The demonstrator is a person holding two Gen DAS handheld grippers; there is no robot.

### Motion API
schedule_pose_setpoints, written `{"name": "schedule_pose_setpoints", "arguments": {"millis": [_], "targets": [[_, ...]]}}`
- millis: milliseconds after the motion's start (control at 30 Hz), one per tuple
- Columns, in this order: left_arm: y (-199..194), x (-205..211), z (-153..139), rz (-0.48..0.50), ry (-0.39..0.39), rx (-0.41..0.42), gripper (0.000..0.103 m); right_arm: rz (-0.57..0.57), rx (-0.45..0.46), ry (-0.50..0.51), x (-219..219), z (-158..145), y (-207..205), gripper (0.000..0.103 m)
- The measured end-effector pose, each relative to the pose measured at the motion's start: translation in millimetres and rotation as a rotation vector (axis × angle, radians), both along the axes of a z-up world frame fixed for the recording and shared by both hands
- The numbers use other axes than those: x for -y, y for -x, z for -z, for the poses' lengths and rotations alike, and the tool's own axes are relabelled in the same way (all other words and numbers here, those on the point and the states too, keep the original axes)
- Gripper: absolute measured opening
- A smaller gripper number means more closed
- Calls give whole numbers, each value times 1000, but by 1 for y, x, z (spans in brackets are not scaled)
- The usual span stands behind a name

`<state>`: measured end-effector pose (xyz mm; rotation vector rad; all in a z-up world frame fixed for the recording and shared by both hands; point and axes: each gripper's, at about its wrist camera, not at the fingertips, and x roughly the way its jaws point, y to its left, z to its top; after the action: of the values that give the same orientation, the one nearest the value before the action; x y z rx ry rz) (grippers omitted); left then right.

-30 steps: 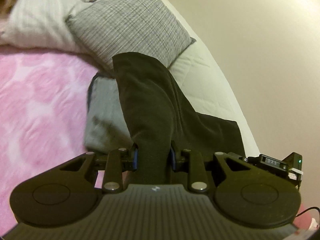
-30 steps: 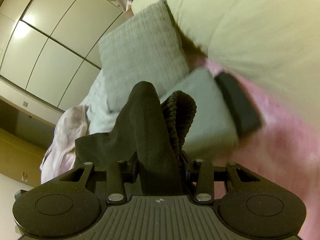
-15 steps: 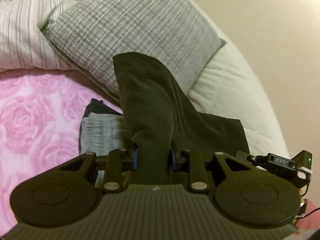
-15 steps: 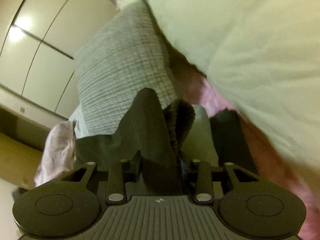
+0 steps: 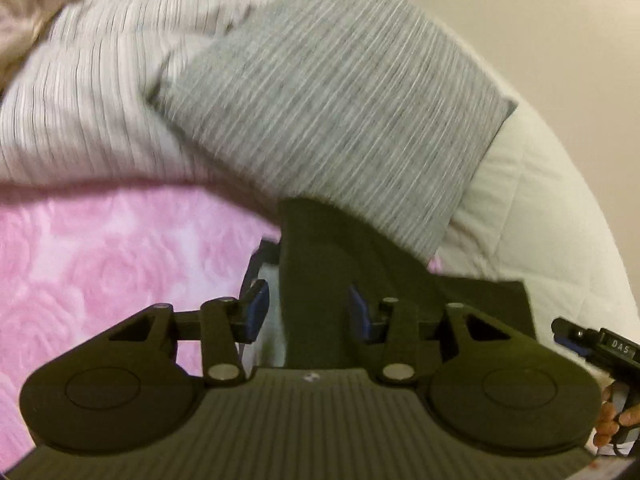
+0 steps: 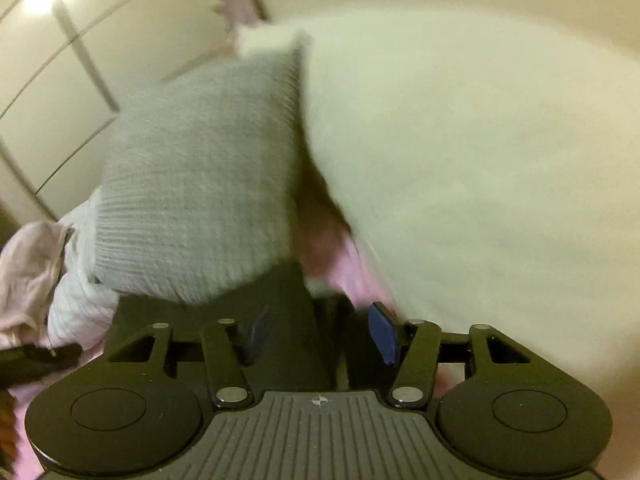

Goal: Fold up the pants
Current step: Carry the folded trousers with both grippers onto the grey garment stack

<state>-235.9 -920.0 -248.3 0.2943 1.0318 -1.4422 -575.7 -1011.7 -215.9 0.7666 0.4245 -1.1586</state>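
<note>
The left gripper [image 5: 306, 312] has its jaws opening. A fold of the dark pants [image 5: 320, 280] stands between the blue pads [image 5: 256, 312]. The left pad is clear of the cloth, with a visible gap; the right pad sits just beside or against the fold. The grip is no longer a pinch.

The right gripper [image 6: 320, 332] also has its jaws opening. The dark pants [image 6: 292, 320] rise between its pads [image 6: 382, 332]. The right pad stands apart from the cloth. The left pad is in shadow close to the fabric, and contact there cannot be confirmed because the view is blurred.

Location of the pants: the garment lies on the pink rose-pattern blanket [image 5: 100, 260], at the near edge of the grey striped cushion [image 5: 332, 112], whose lower corner overlaps the far end of the fold. In the left wrist view the pants extend right from the gripper as a flat dark panel, toward the cream quilted cover [image 5: 540, 220]. A light grey folded garment [image 5: 272, 304] with a dark edge shows just left of the fold, under the left pad.

Further left and far, a white striped duvet [image 5: 80, 112] lies bunched behind the cushion. At the right edge of the left wrist view, part of the other gripper and a person's fingers [image 5: 612, 420] are visible.
</note>
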Motion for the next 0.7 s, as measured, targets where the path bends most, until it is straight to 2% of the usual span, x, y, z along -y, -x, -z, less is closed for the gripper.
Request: {"name": "schedule_pose_setpoints", "arguments": {"millis": [67,133,233,333,400,500,600,700], "targets": [[14,12,-6,56,24,43,30,-75,-72,59,6,-3,-21,29],[34,28,-3,128,32,113,27,-139,-157,97,14,3,-43,16],[56,51,20,180,6,177,24,-167,-314,104,25,34,-61,11],[69,65,50,207,-62,246,19,-182,-394,100,24,68,-57,11],[75,68,56,215,-62,279,19,-195,-396,110,23,73,-54,11],[75,65,46,189,-67,297,19,-194,-327,69,26,58,-42,12],[71,38,26,137,-37,262,19,-146,-272,50,15,32,-27,12],[74,-5,4,135,-7,240,19,-164,-224,49,-17,10,-17,12]]}}
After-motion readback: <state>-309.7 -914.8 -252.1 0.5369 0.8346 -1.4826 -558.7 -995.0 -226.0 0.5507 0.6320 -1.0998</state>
